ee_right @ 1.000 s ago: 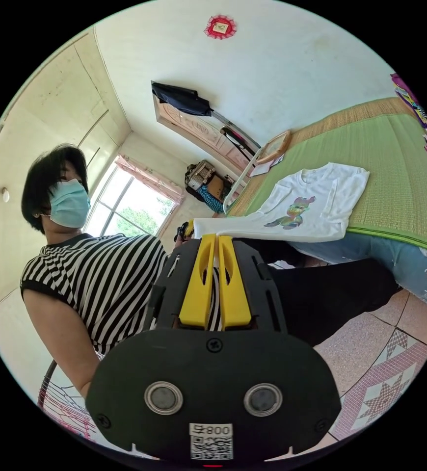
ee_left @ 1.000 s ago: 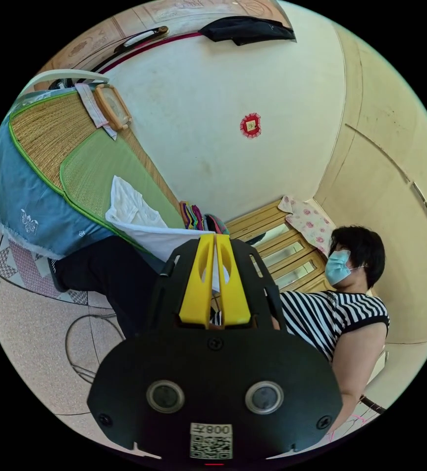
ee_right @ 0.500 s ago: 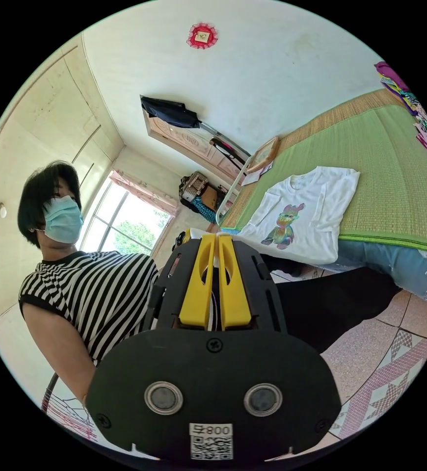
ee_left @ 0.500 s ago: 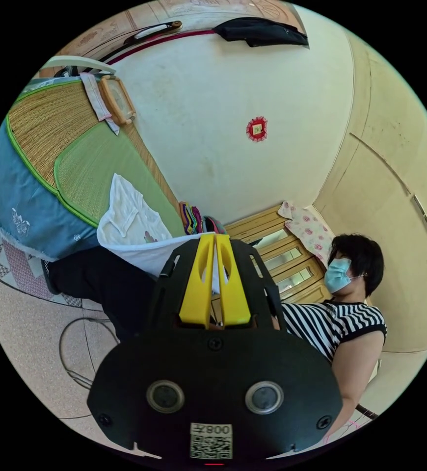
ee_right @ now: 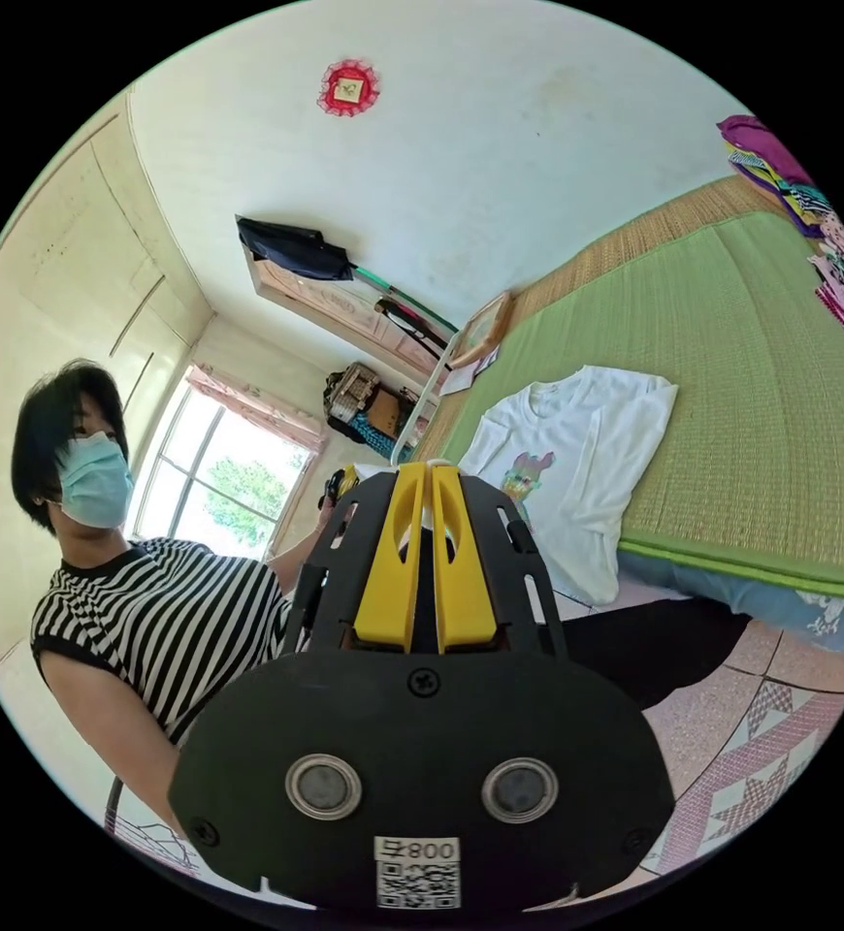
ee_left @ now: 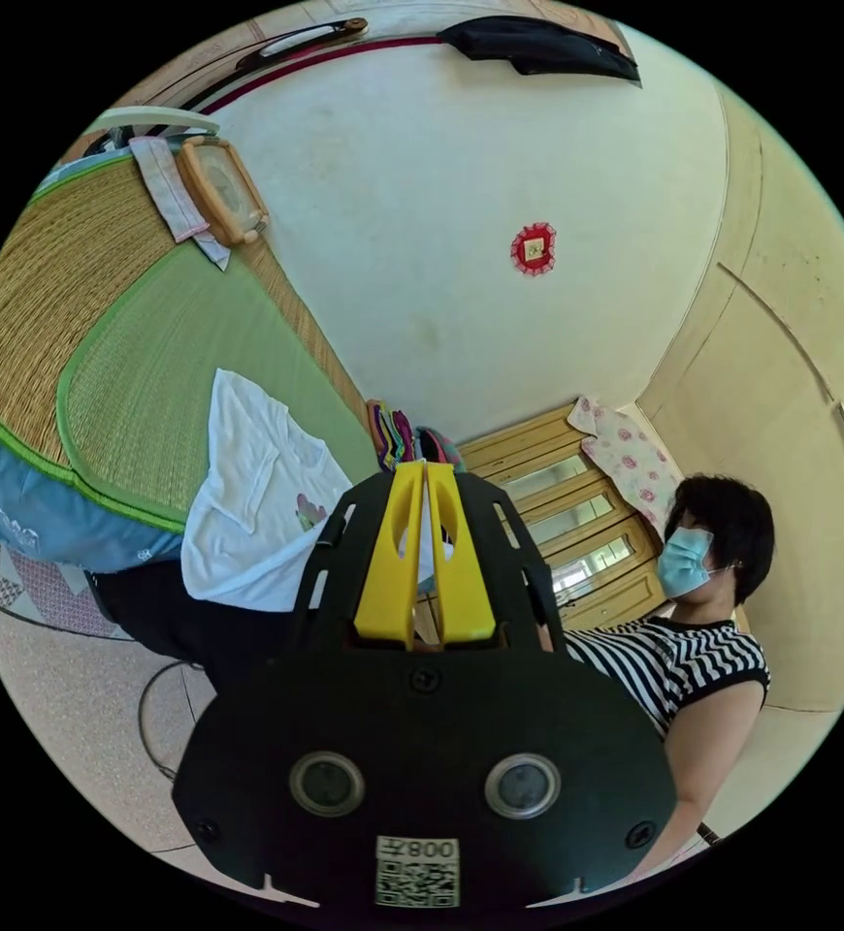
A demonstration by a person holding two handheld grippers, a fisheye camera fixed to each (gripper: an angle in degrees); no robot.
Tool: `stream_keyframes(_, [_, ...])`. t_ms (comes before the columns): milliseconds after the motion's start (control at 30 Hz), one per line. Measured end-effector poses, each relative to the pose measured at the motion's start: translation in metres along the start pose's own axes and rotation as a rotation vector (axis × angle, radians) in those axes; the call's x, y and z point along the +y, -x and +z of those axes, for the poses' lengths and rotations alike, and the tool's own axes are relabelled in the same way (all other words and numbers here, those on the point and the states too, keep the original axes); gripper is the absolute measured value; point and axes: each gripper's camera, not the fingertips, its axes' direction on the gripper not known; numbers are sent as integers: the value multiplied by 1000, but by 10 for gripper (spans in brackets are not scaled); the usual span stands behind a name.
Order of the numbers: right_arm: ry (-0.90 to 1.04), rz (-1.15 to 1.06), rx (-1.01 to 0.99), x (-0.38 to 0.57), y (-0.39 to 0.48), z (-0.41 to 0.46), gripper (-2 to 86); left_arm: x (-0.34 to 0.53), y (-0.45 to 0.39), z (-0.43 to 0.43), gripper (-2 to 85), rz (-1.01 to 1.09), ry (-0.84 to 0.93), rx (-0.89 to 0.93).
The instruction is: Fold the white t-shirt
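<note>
The shirt (ee_right: pixel 577 456) is spread on the green mat (ee_right: pixel 752 388). Its hem is pinched tight by the left gripper (ee_left: pixel 425 470) and the right gripper (ee_right: pixel 423 472).

Left gripper view: near hem of the white t-shirt (ee_left: pixel 247 504) runs behind the black body of the left gripper (ee_left: pixel 426 473); cloth between the yellow jaws shows as a thin white sliver only, grip point hidden. Right gripper view: right gripper (ee_right: pixel 422 475) covers the shirt's near corner, chest print partly blocked. Stack of coloured clothes (ee_right: pixel 829 233) cut off by the picture edge.
</note>
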Motion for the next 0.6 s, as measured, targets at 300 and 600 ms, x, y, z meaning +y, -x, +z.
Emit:
stream_keyframes(300, [11,57,-4,-114,-44,12,6,-127,39,64,2,-25,-9,-43])
stream_keyframes(600, [26,146,3,-208,-99,15,5,-245,97,130,2,-87,22,-116])
